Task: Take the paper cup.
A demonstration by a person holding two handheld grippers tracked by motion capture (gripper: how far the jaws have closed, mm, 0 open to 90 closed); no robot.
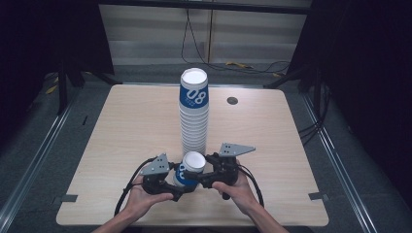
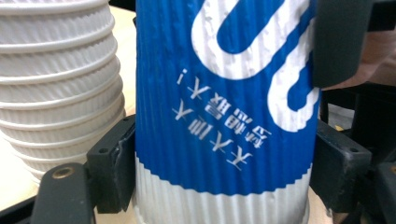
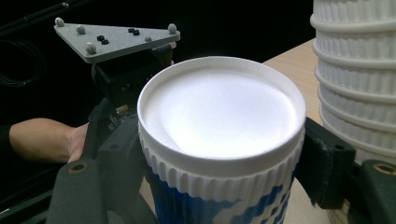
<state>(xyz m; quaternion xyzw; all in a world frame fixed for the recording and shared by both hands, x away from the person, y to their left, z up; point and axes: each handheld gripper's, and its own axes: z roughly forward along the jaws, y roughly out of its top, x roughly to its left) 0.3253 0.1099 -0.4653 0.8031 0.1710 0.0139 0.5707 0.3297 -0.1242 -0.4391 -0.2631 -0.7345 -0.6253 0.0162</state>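
**Two grippers around one upside-down paper cup**

Dark curtains and a pale slatted wall frame a light wooden table (image 1: 131, 131), which has a small round grommet (image 1: 232, 100) near its far edge. On the table's middle line stands a tall stack of paper cups (image 1: 194, 111), all upside down, the top one wrapped in a blue band with a white "08".

Just in front of the stack, near the table's front edge, a single blue-and-white paper cup (image 1: 189, 170) stands upside down, its white base facing up. The left gripper (image 1: 171, 187) comes in from the cup's left, and in the left gripper view its two black jaws sit against either side of the ribbed wall, low on the cup (image 2: 224, 116), clamped on it. The right gripper (image 1: 201, 178) comes in from the right. In the right gripper view its jaws flank the cup (image 3: 219, 112) just below the white base; whether the pads press on it cannot be told. The stack (image 3: 359, 70) rises just beside.
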